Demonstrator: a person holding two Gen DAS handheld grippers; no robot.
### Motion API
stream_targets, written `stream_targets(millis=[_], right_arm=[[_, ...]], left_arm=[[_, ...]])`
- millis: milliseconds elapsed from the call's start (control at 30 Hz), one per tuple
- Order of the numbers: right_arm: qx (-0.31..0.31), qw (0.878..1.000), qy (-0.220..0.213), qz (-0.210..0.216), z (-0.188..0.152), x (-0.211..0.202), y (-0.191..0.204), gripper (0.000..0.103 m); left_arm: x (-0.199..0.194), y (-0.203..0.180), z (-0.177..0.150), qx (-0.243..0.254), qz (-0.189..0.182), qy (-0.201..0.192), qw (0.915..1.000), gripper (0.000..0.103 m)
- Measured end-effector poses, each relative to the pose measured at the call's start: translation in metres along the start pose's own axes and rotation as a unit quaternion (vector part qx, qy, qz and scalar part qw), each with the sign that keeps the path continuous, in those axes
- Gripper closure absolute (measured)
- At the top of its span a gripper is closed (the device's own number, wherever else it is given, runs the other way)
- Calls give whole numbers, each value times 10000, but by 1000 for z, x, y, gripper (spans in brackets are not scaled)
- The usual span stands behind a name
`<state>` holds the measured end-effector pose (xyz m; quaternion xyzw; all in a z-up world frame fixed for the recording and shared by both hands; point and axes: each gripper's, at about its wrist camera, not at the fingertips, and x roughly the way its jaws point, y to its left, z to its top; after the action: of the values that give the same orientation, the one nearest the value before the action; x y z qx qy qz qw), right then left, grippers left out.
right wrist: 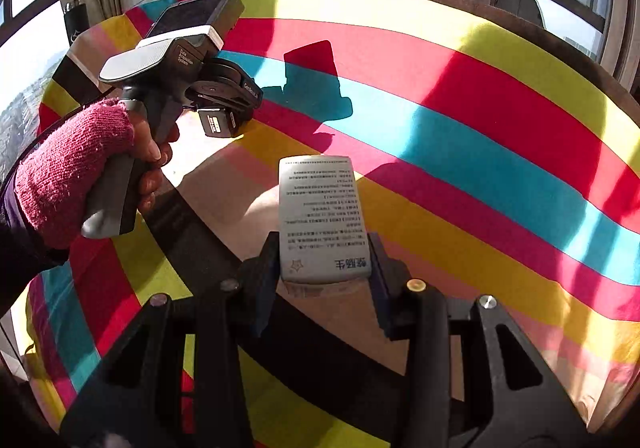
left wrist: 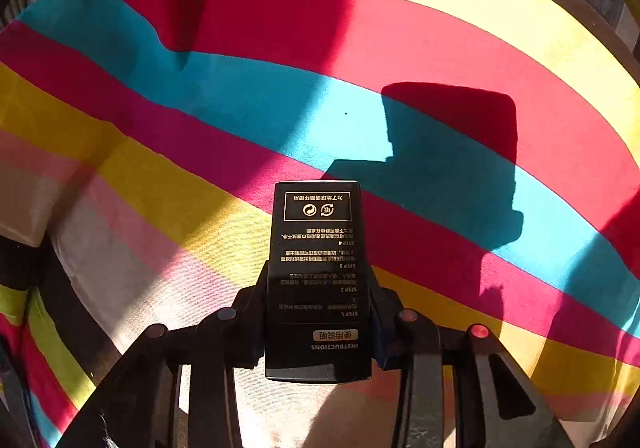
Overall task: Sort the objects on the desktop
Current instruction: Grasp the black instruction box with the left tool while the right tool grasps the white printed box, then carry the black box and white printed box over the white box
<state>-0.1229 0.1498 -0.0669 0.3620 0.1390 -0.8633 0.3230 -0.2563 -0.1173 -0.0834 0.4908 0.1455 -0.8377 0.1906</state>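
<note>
My left gripper point(left wrist: 318, 288) is shut on a black box point(left wrist: 316, 248) printed with gold instructions, and holds it above the striped tablecloth point(left wrist: 400, 27). My right gripper point(right wrist: 323, 260) is shut on a white box point(right wrist: 320, 207) with printed text, also held above the cloth. The left gripper with its black box point(right wrist: 218, 121) also shows in the right wrist view at upper left, held by a hand in a pink glove point(right wrist: 68, 167).
The tablecloth point(right wrist: 480, 107) has bright stripes with sunlight and hard shadows across it. The table's dark edge point(right wrist: 520, 27) runs along the far side, with windows behind. A dark bottle point(right wrist: 76, 21) stands at far left.
</note>
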Motion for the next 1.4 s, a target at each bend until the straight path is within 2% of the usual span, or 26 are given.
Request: stream_targets(millis=[233, 433, 567, 833, 1033, 1200, 1300, 1400], right_arm=[[432, 9989, 2, -206, -22, -16, 26, 58], [687, 9970, 78, -353, -44, -38, 55, 58], [829, 9953, 50, -505, -63, -56, 72, 58], [1079, 9921, -117, -627, -95, -97, 106, 58], [1061, 9899, -156, -931, -123, -131, 123, 58], [1118, 9864, -161, -1197, -159, -157, 135, 58], [1325, 9819, -247, -1331, -180, -175, 137, 58], [1512, 9775, -327, -1431, -201, -194, 136, 58]], left_arm=[[-60, 0, -64, 754, -618, -377, 9945, 64], [-106, 9, -113, 1082, -1103, -438, 9870, 63], [-131, 18, -164, 1390, -1210, -458, 9818, 63], [-156, 34, -233, 1907, -1379, -460, 9708, 63], [-181, 22, -292, 2497, -1535, -544, 9545, 63], [-192, 5, -332, 2991, -1609, -519, 9391, 63], [-202, -6, -351, 3336, -1724, -538, 9252, 63], [-214, -16, -362, 3596, -1787, -722, 9130, 63]])
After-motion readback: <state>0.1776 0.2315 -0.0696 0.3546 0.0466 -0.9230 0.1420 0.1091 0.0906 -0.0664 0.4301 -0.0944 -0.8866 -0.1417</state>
